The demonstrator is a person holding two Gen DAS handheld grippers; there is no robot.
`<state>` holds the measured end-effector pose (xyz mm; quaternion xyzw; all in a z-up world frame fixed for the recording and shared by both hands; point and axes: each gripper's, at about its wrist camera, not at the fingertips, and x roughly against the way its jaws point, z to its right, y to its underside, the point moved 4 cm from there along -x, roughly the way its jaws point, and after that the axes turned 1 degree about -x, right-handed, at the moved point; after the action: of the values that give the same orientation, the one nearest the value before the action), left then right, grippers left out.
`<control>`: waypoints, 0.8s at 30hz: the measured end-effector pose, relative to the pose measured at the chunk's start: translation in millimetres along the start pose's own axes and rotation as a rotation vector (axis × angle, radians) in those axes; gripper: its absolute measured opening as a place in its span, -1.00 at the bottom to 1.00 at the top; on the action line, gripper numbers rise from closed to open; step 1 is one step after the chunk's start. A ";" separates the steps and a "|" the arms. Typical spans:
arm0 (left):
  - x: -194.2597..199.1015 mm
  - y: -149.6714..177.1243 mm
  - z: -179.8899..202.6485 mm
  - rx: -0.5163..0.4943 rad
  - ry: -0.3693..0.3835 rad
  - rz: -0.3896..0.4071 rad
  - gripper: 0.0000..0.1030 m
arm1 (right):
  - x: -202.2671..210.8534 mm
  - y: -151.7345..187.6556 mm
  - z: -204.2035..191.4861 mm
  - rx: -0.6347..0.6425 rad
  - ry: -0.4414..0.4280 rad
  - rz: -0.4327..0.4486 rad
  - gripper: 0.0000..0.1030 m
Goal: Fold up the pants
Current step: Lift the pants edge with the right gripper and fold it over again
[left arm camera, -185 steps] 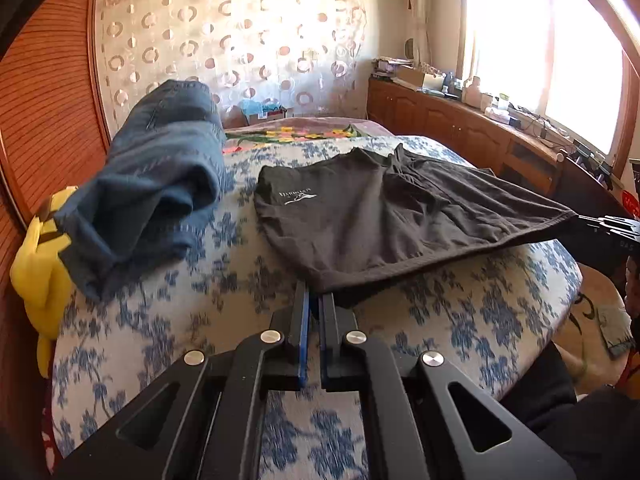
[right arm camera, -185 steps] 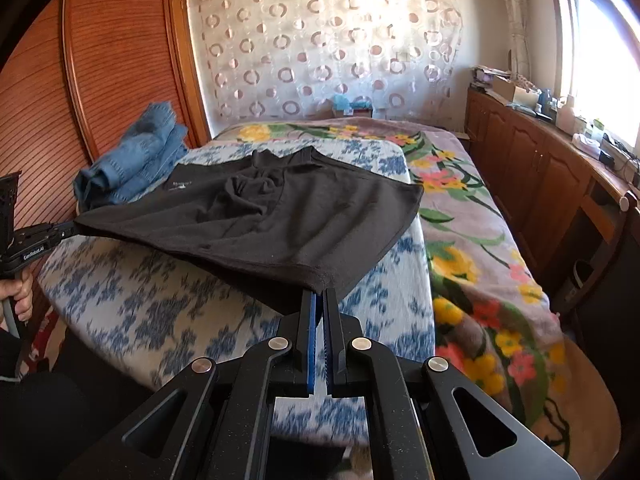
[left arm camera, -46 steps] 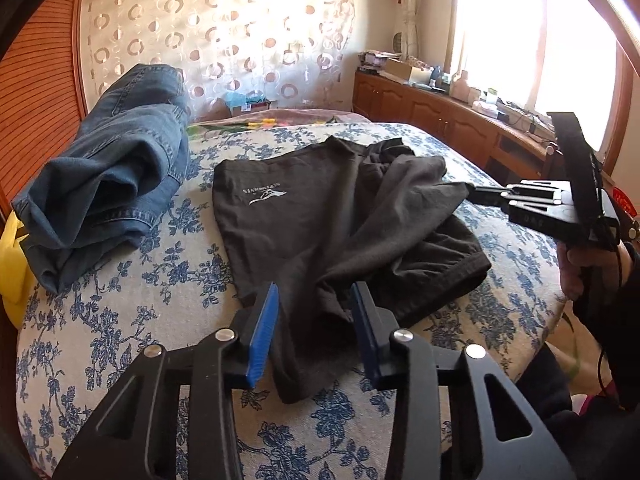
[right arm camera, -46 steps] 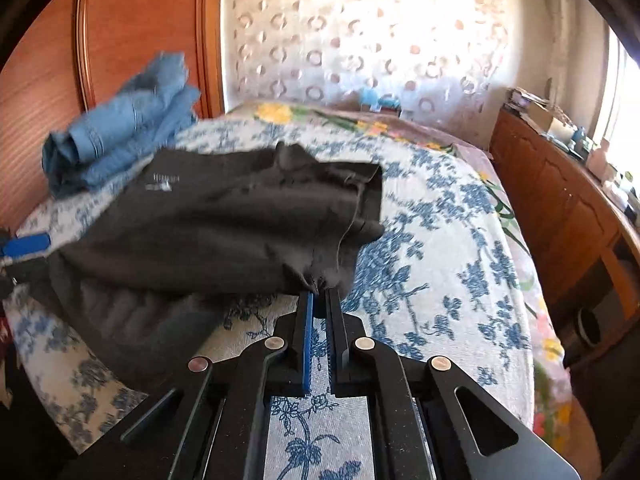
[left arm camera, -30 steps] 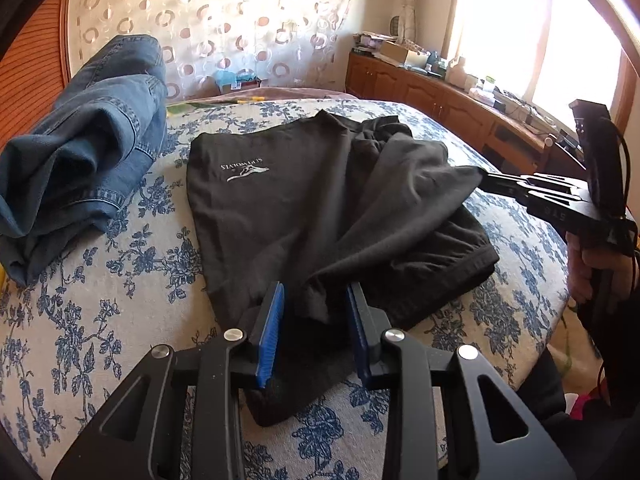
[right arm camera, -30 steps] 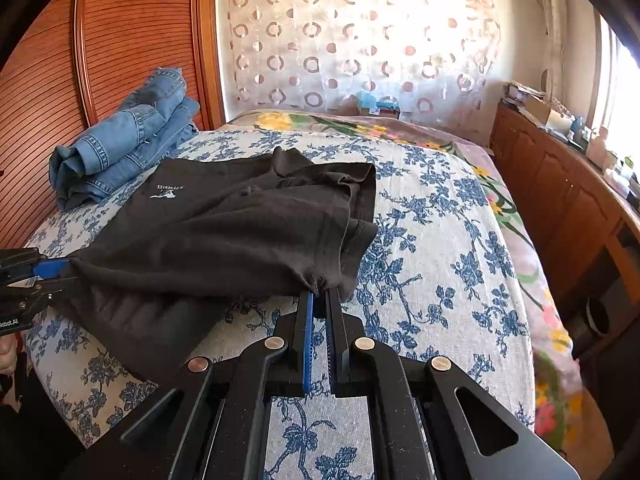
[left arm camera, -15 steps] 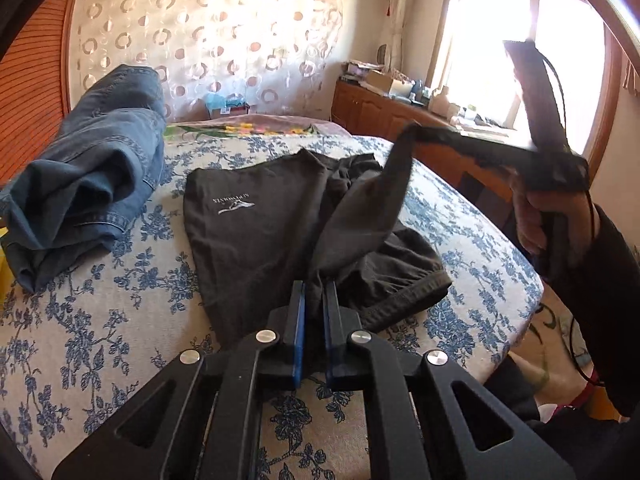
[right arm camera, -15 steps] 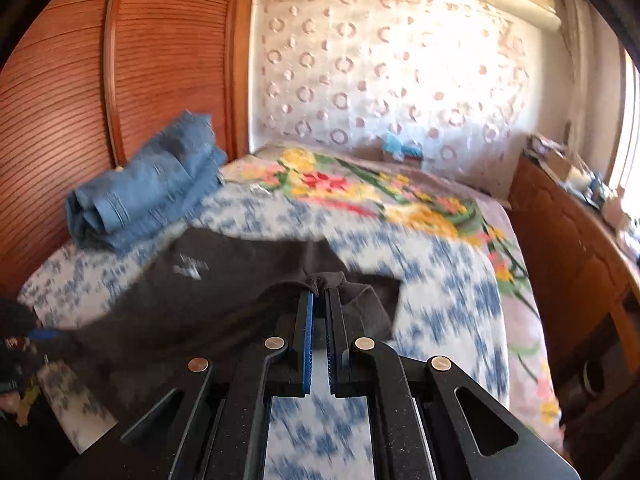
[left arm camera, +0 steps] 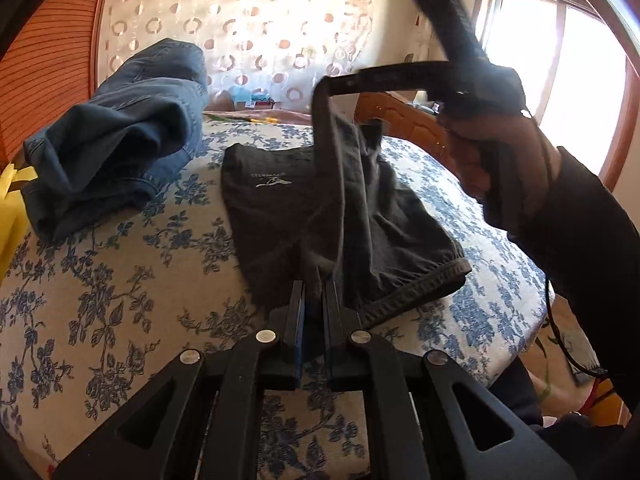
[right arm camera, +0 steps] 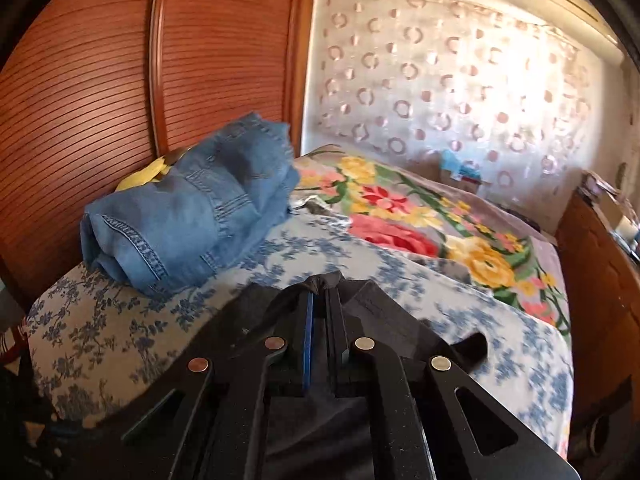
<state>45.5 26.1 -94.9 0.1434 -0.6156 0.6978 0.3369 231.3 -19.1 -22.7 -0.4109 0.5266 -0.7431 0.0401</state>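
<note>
Left wrist view: the left gripper [left arm camera: 314, 292] is clamped on the near edge of the pants [left arm camera: 280, 208], its jaws pressed together with dark cloth pinched between them. The cloth under the fingers hides exactly how much is caught. One pair of pants — black, with a small white logo near the far left corner and a ribbed waistband along the near right edge — lies on the blue-flowered bedspread [left arm camera: 100, 300], partly lifted. A strip of the cloth rises steeply from the bed to the right gripper [left arm camera: 326, 84], which is held high, blurred, and closed on that raised edge. The hand [left arm camera: 492, 152] gripping its handle and a dark sleeve [left arm camera: 580, 240] fill the right side; the sleeve runs out of the picture. One folded pair of jeans [left arm camera: 116, 136] sits at the far left of the bed, apart from the pants. A yellow thing [left arm camera: 10, 208] beside them is cut off by the edge — what it is cannot be told. The window [left arm camera: 560, 80] is washed out by light.

Right wrist view: the right gripper [right arm camera: 320, 292] shows its jaws together on a bunched tip of black cloth, which drapes back beneath the tool, so most of the pants are hidden under it. The bedspread [right arm camera: 112, 328] is motion-blurred on the right. The jeans [right arm camera: 192, 204] rest against the wooden wardrobe [right arm camera: 120, 80]. A second, bright-flowered blanket [right arm camera: 400, 208] lies beyond.
</note>
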 end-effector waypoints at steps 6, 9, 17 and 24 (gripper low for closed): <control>3.8 6.7 -4.9 0.012 -0.005 -0.001 -0.84 | -31.4 -17.1 -11.9 0.018 -0.037 -0.014 -0.90; 7.1 10.1 -4.8 0.016 -0.009 0.000 -0.84 | -39.6 -22.5 -16.5 0.024 -0.048 -0.003 -0.90; 9.8 10.7 -13.9 0.039 -0.045 -0.001 -0.78 | -61.5 -20.5 -26.6 0.033 -0.037 -0.047 -0.69; 12.7 9.8 -15.5 0.041 -0.064 -0.002 -0.55 | -41.3 -11.0 -12.3 -0.018 -0.045 -0.042 -0.45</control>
<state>33.2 44.5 -97.6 0.1732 -0.6114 0.7051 0.3146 254.6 15.3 -38.6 -0.4389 0.5235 -0.7296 0.0326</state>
